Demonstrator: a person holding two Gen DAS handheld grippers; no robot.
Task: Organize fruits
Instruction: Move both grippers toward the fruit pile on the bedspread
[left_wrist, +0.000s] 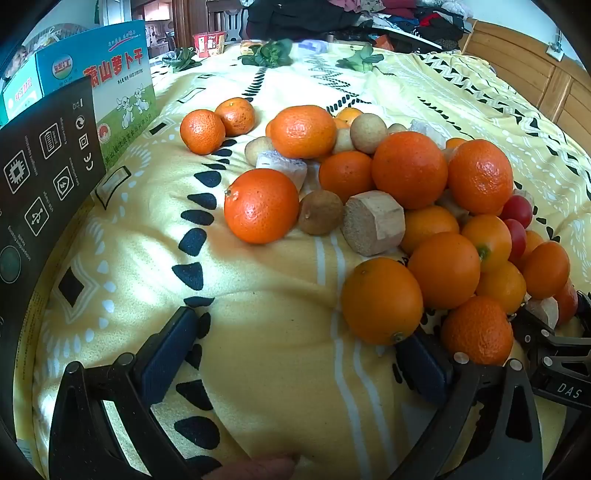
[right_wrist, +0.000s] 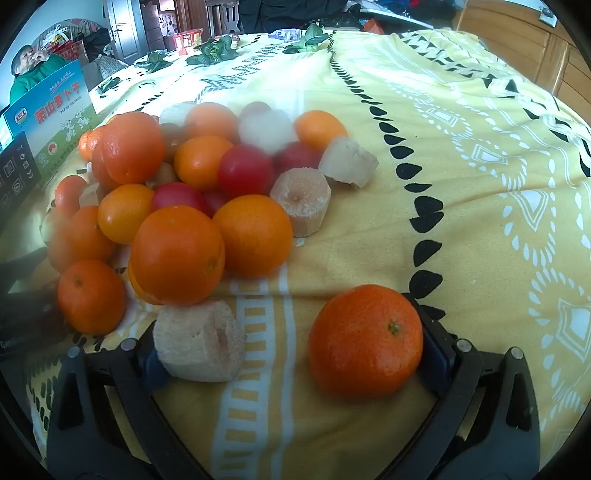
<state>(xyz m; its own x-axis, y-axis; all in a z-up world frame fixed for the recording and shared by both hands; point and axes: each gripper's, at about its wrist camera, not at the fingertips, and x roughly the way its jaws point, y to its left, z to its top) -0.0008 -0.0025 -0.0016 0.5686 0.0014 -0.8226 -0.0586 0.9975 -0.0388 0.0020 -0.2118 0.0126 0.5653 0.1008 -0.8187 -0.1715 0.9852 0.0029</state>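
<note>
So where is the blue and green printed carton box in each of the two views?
Left wrist: the blue and green printed carton box stands upper left, behind a black box.
Right wrist: the same box is smaller, at the far left edge.
Shared landmark: the pile of oranges.

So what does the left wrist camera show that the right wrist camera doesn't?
Only the left wrist view shows two mandarins sitting apart from the pile near the boxes, and a brown longan. Only the right wrist view shows a lone mandarin against its open right gripper and a person in green in the background. Both show the fruit pile, the yellow patterned cloth and the blue printed box.
</note>
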